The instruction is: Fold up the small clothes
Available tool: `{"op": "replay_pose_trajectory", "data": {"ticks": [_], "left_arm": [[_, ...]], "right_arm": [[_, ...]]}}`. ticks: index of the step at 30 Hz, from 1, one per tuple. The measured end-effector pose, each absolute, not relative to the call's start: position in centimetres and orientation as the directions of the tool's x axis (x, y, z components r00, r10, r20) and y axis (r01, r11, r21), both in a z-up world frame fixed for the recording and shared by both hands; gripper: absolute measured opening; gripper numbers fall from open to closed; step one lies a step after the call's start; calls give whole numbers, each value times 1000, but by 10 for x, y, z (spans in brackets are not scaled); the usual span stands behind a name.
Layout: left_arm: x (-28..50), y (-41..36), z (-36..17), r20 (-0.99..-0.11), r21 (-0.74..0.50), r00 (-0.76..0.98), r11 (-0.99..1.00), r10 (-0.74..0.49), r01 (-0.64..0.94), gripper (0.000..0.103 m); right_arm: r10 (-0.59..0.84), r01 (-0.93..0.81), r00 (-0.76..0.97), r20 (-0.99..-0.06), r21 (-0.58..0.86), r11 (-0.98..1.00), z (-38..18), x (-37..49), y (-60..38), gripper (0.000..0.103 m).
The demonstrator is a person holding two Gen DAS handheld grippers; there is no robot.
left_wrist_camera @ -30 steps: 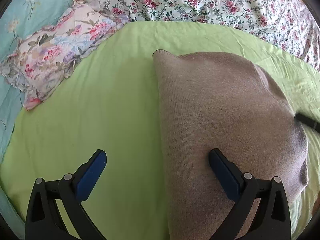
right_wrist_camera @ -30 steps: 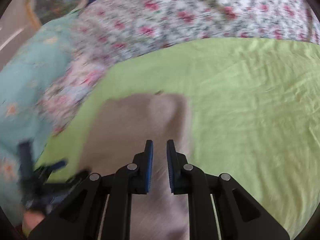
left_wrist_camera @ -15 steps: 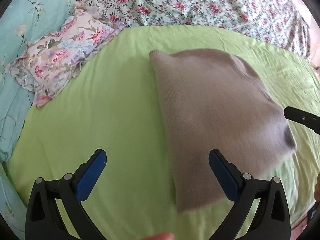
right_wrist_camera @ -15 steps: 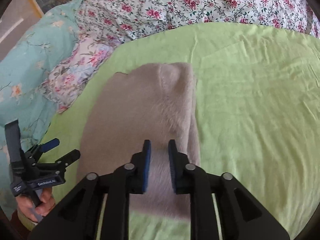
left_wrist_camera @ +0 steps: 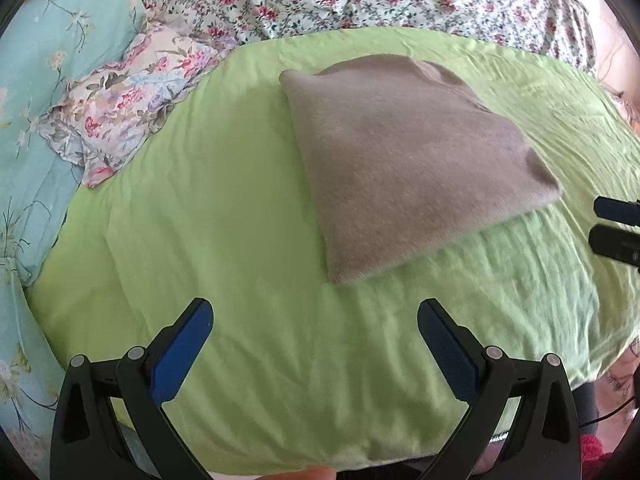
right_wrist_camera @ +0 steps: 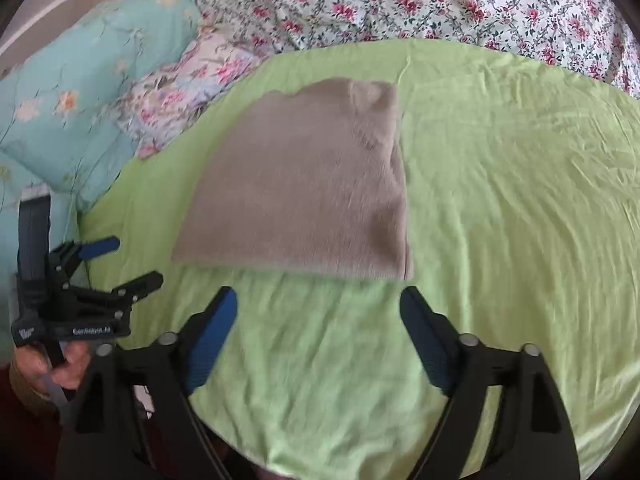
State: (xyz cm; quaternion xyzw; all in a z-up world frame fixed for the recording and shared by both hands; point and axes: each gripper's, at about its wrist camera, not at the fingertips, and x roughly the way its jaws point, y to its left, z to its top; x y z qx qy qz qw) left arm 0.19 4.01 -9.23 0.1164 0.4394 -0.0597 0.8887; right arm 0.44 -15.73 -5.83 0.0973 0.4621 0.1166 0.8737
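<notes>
Item: taupe knitted garment (left_wrist_camera: 404,160), folded to a flat rectangle, lying mid-bed on the lime-green sheet (left_wrist_camera: 240,240), apparently finished. Left gripper (left_wrist_camera: 316,344) and right gripper (right_wrist_camera: 318,340): both spread wide, empty, hovering near its front edge, touching nothing.

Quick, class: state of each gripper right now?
Left gripper: open, holding nothing.
Right gripper: open, holding nothing; folded sweater lies free.
</notes>
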Motion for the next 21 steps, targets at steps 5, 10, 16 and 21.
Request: {"op": "replay_pose_trajectory", "data": {"ticks": [5,10,16,21], "left_arm": [[-12,37,-82,-784,153,620,961,-25,232,102],[-10,38,-76,-776,152,631,965,-18,215,102],[10,45,-82,-785,163,619,969,12,188,102],[24,47,-82,-784,169,620,970,26,172,102]], "right_arm": [[277,-124,530,-802,250,960,-57,-13,-152,88],[242,-138,545,-803,198,970,-52,-18,-148,97],[247,-156,538,-806,193,969,-55,-9,-143,98],[249,-183,520,-817,178,967,-60,4,-131,98]]}}
